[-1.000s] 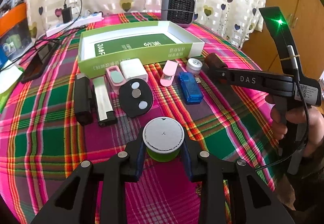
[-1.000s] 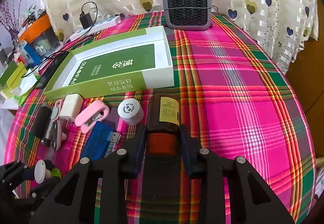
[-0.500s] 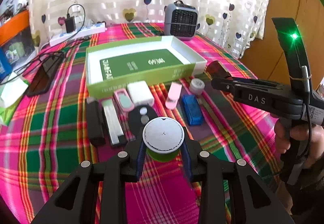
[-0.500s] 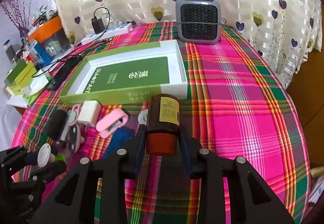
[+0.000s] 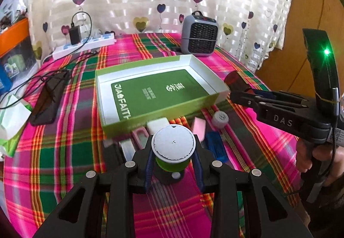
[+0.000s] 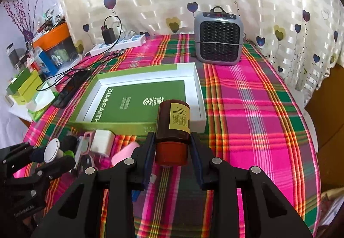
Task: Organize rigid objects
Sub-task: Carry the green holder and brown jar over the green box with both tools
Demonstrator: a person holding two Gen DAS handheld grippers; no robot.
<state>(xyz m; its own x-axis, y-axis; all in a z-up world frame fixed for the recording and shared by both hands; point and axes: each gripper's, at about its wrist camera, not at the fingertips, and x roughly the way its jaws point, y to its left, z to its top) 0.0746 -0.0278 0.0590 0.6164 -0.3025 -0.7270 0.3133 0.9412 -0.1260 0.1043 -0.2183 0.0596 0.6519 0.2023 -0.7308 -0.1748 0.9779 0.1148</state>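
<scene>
Both tools are loaded and up off the plaid tablecloth (image 6: 247, 108). The left gripper (image 5: 173, 159) pinches a small green container with a flat grey lid (image 5: 173, 147), while the right gripper (image 6: 173, 152) clamps a brown bottle with a yellow label (image 6: 173, 128), carried near the near wall of the open green-and-white box (image 6: 197, 87). Nothing lies in that box yet. The white charger block (image 6: 101, 141), pink clip (image 5: 198, 128), blue USB stick (image 5: 215, 145) and grey cap (image 5: 219, 118) wait in front of it, so sorting has barely begun, by my reckoning.

Pink-green plaid tablecloth (image 6: 247, 108), green-white box (image 6: 129, 124)
</scene>
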